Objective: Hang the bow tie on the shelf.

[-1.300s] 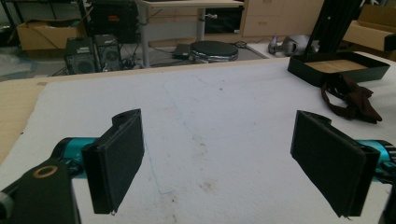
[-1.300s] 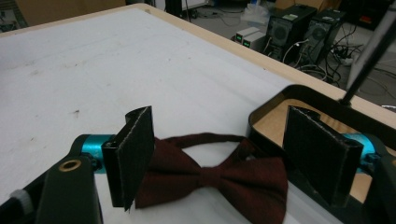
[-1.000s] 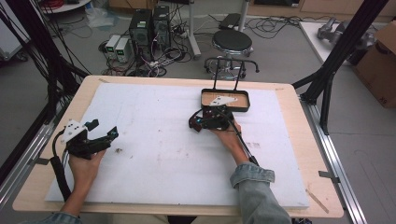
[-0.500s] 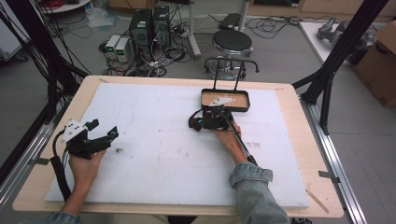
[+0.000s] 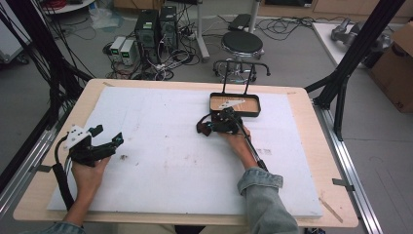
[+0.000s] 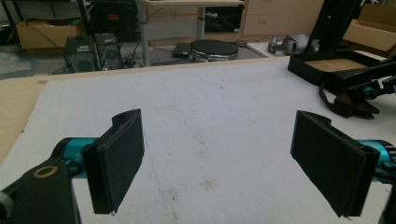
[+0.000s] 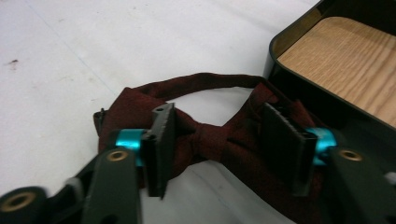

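A dark red bow tie (image 7: 140, 100) lies flat on the white table cover, just in front of a black tray (image 7: 273, 60) with a wooden floor. My right gripper (image 7: 219, 133) points down over the tie, one jaw on each side of its centre knot. The jaws have just been closing, with the tie between them, and gaps still show beside the knot. From above, the right gripper (image 5: 220, 124) and the bow tie (image 5: 202, 128) sit at the tray's (image 5: 214, 108) near edge. My left gripper (image 5: 107, 135) rests open and empty at the table's left; its jaws (image 6: 224, 158) stand wide apart.
A small white piece (image 5: 231, 103) lies in the tray. A black wire frame (image 5: 236, 73) stands behind the tray at the table's far edge. The white cover (image 5: 160, 146) bears faint stains. A stool (image 5: 242, 44) and computer boxes (image 5: 156, 27) stand on the floor beyond.
The right gripper's jaws have drawn closer together over the bow tie. Both hands stay about where they were.
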{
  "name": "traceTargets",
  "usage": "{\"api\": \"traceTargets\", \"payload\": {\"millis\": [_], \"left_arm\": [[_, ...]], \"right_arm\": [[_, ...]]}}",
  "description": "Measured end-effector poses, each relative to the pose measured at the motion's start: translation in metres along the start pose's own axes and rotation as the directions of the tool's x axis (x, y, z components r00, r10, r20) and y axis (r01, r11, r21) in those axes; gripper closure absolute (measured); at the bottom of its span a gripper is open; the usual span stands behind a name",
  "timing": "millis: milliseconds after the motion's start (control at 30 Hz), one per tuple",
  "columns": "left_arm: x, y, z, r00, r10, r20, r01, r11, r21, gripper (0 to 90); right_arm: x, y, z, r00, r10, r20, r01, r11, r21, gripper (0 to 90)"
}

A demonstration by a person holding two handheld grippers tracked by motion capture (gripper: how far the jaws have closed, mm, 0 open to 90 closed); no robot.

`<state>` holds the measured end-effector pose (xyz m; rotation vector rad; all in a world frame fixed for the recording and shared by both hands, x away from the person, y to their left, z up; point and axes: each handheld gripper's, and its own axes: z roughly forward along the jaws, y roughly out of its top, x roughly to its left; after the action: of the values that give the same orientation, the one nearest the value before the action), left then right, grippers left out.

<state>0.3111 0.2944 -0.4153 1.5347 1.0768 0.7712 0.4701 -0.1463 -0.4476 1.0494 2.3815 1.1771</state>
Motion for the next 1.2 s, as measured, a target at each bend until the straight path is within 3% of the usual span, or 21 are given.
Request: {"api": "traceTargets", "payload": {"millis": [233,567,700,900,1100,1200], "left_arm": [[0.0,0.0,-0.001,1.0,-0.001,-0.002,0.001,1.0,0.0,17.8],[0.002,-0.001,-0.001,1.0,-0.005,-0.005,0.005,1.0,0.0,17.8],[0.002,-0.001,-0.001,1.0,-0.003,-0.006,0.003,1.0,0.002,17.8],[0.002,-0.001,0.0,1.0,-0.004,-0.006,0.004,1.0,0.003,17.8],[0.002,-0.001,0.0,1.0,-0.002,-0.007,0.002,1.0,0.005,17.9],[0.001,-0.001,0.0,1.0,-0.006,-0.005,0.006,1.0,0.002,17.9]], "right_arm": [[0.001,0.001,-0.001,0.9995,0.009,0.031,-0.009,1.0,0.009,63.2],[0.008,0.004,-0.006,0.9978,0.018,0.064,-0.019,1.0,0.014,66.2],[0.01,0.007,-0.013,0.9979,0.038,0.053,-0.037,0.999,-0.014,66.3],[0.016,0.016,-0.027,0.9979,0.023,0.06,-0.018,0.997,-0.074,66.1],[0.016,0.023,-0.044,0.9972,0.024,0.07,-0.013,0.989,-0.146,66.1],[0.014,0.027,-0.057,0.9955,0.046,0.083,-0.029,0.98,-0.196,66.1]]}}
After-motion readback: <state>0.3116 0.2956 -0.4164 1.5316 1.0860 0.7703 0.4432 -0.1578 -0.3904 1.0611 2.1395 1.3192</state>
